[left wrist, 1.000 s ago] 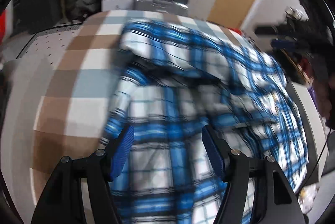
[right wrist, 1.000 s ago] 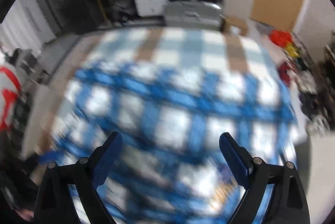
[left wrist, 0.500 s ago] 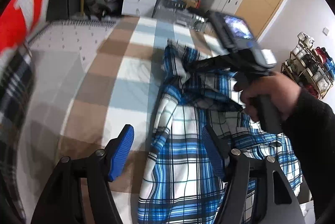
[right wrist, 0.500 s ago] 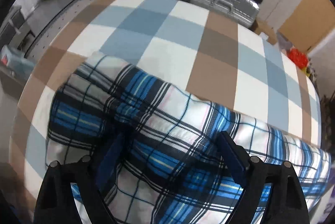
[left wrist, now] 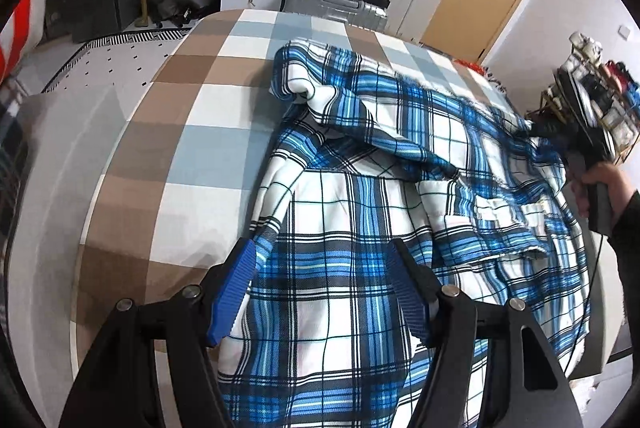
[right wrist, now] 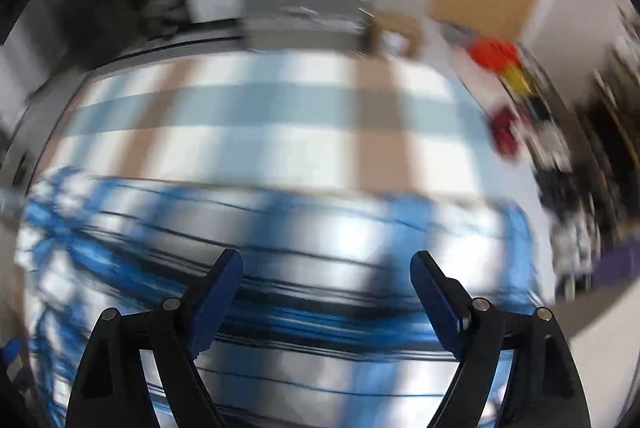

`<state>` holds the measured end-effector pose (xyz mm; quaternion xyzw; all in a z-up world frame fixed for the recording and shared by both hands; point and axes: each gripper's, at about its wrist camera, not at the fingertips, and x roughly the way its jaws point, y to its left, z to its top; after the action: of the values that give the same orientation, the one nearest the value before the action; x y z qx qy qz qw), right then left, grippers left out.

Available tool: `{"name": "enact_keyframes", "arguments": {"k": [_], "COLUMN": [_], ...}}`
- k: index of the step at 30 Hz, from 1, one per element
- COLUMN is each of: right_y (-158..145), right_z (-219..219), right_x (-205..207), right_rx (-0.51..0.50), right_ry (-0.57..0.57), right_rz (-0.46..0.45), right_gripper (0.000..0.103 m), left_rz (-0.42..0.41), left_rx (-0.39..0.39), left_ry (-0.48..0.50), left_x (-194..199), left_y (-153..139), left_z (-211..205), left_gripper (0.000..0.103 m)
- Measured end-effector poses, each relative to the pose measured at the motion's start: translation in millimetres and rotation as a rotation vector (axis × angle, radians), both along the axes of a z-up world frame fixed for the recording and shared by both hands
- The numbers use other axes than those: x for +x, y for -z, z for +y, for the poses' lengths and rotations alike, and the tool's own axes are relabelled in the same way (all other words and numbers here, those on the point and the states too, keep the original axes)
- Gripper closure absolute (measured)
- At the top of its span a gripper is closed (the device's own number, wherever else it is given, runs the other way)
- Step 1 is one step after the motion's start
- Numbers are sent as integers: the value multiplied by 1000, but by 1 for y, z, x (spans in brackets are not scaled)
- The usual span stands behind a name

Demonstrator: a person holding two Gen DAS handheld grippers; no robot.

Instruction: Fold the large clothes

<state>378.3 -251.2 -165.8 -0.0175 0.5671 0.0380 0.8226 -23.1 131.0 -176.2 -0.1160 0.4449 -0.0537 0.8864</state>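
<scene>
Plaid shirt lies beneath left gripper, spreading toward 2 o'clock; both jaws apart, right gripper narrowing, nothing clamped.

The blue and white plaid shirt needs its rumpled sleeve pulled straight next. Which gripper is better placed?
Probably the right gripper: it is at the sleeve's end on the blue and white plaid shirt. The left gripper hovers open over the shirt's body.

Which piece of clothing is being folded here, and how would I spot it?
Look at the bed with the big brown, blue and white checked cover. Spread over its right half lies the plaid shirt; its thin blue and black lines on white set it apart from the cover's broad blocks.
</scene>
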Motion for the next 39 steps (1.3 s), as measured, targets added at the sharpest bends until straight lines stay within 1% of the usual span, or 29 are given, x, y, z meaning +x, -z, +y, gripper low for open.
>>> {"name": "enact_keyframes", "arguments": {"k": [1, 2, 3, 5, 6, 8, 9, 10, 11, 13, 14, 17, 20, 21, 22, 23, 25, 26, 27, 28, 30, 31, 32, 34, 35, 36, 37, 38, 39], "right_y": [12, 20, 18, 19, 19, 13, -1, -14, -29, -42, -44, -34, -5, 9, 15, 16, 17, 16, 11, 6, -15, -20, -25, -27, -29, -28, -21, -5, 7], "right_z": [-18, -30, -31, -22, -21, -18, -12, -4, 14, 43, 67, 119, 158, 168, 168, 166, 161, 158, 153, 150, 130, 119, 100, 69, 44, 32, 22, 17, 20], "right_x": [-2, -7, -16, -24, -24, -14, -12, -14, -17, -22, -23, -27, -27, -29, -30, -35, -35, -34, -34, -35, -42, -45, -49, -54, -64, -69, -75, -79, -81], "right_rx": [38, 76, 60, -11, -25, -32, -9, 28, 72, 97, 96, 61, -19, -73, -95, -96, -83, -74, -67, -62, -63, -59, -35, 22, 104, 159, 194, 164, 100], "right_ry": [22, 15, -28, -99, -99, -48, -27, -41, -72, -121, -154, -226, -246, -230, -225, -207, -193, -196, -215, -228, -221, -206, -167, -69, -1, 26, 30, 13, -5], "right_rz": [36, 52, -10, -37, -33, 15, -2, -44, -104, -143, -133, -87, -18, -5, -17, -56, -30, 2, 37, 36, -46, -68, -80, -73, -99, -114, -98, -18, 51], "right_gripper": [17, 16, 16, 16, 16, 18, 26, 28, 28, 15, 11, 12, 12, 11, 11, 8, 6, 6, 7, 8, 8, 7, 7, 8, 7, 7, 6, 5, 7], "left_rz": [-1, -1, -1, 10, 17, 23, 24, 23, 22, 14, 7, -9, -9, -10, -10, -8, -4, -1, 0, 2, 5, 1, -3, -15, -19, -22, -29, -38, -44], "left_rx": [12, 21, 26, 31, 29, 31, 34, 34, 36, 46, 54, 58, 42, 41, 40, 37, 25, 17, 9, 1, -6, -7, -3, 15, 21, 20, 23, 34, 47], "left_ry": [-3, -2, -3, -9, -10, -15, -16, -13, -7, 2, 3, -3, -9, -13, -14, -14, -16, -17, -20, -24, -24, -23, -21, -13, -12, -9, -3, 1, -1], "left_x": [1, 3, 4, 8, 9, 11, 11, 10, 10, 9, 9, 7, 5, 5, 4, 5, 5, 5, 5, 4, 3, 2, 2, -1, -3, -4, -6, -7, -7], "left_y": [1, 1, 2, 5, 6, 8, 8, 8, 7, 5, 4, 1, -1, -1, -1, -1, -1, -1, -1, -2, -3, -3, -4, -7, -8, -8, -9, -10, -10], "left_z": [-1, -2, -3, -3, -4, -5, -6, -7, -8, -11, -12, -11, -6, -4, -2, -1, 2, 4, 5, 6, 6, 5, 4, 2, 2, 2, 2, 1, 1], "left_gripper": [40, 40, 40, 40, 40, 40, 40, 40, 40, 40, 40, 40, 40, 40, 40, 40, 40, 40, 40, 40, 40, 40, 40, 40, 40, 40, 40, 40, 40]}}
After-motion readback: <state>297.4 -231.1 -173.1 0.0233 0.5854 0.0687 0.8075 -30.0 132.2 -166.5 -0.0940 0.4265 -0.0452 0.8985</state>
